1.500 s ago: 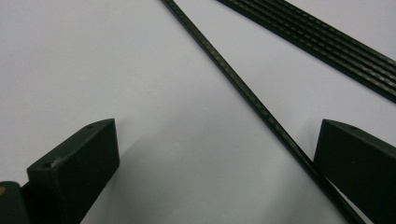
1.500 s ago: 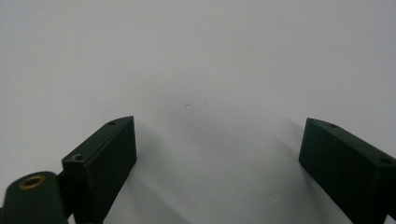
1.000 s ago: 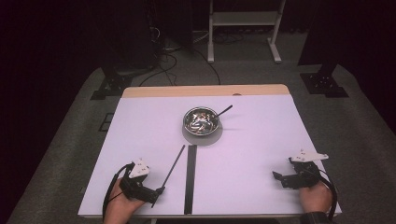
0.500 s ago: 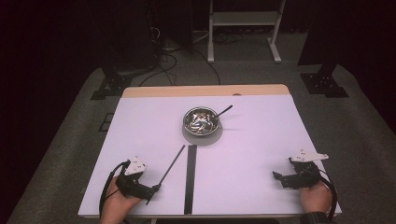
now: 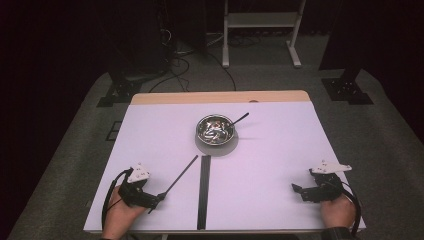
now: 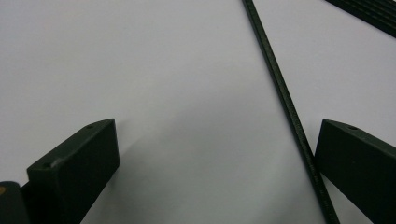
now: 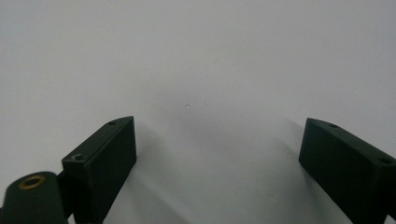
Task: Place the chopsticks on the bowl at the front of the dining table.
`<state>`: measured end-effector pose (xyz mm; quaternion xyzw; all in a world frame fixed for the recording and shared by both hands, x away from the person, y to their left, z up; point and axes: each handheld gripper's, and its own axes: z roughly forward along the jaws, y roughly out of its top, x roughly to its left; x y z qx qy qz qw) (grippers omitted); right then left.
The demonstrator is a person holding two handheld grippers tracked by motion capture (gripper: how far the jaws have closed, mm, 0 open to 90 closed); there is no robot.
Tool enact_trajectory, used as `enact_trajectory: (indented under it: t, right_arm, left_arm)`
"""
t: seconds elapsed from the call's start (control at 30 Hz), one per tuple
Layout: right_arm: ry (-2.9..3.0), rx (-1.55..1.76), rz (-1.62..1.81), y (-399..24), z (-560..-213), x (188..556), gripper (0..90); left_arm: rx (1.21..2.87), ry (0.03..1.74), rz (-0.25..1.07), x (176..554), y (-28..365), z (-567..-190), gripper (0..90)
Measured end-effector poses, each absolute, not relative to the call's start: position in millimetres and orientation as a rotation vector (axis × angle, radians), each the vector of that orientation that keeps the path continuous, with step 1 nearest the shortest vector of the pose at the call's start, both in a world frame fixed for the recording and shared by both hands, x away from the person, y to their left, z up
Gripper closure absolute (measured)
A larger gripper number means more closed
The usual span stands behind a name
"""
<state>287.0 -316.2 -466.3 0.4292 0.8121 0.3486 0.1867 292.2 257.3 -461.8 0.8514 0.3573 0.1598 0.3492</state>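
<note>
A thin black rod (image 5: 179,175) lies slantwise on the white table (image 5: 280,150), left of a long flat black strip (image 5: 203,190). My left gripper (image 5: 155,197) is at the rod's near end, held in a hand at the front left. In the left gripper view it (image 6: 218,135) is open, and the rod (image 6: 280,88) runs between its jaws, close against the right one. My right gripper (image 5: 298,191) rests at the front right, and in the right gripper view it (image 7: 217,126) stands open over bare table. A metal bowl (image 5: 215,129) sits mid-table with a dark utensil handle (image 5: 240,118) sticking out.
The black strip's end (image 6: 369,11) crosses the top right corner of the left gripper view. A wooden edge (image 5: 220,97) borders the table's far side. Beyond it are cables and a white stand (image 5: 260,30) on the floor.
My left gripper has drifted slightly left and back along the near end of the rod. The right gripper, bowl and strip have stayed put.
</note>
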Motion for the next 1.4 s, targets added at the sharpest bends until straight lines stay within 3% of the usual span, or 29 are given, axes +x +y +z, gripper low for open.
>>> enact_trajectory:
  t: [0.6, 1.4]
  right_arm:
    - [2.287, 1.207, 0.981, -316.3, -466.4, 287.0, 9.4]
    - [2.287, 1.207, 0.981, -316.3, -466.3, 286.9, 9.4]
  left_arm:
    - [2.187, 0.977, 0.436, 309.4, 275.4, -461.2, 0.0]
    - [2.139, 1.0, 0.439, 314.0, 266.9, -451.6, 0.0]
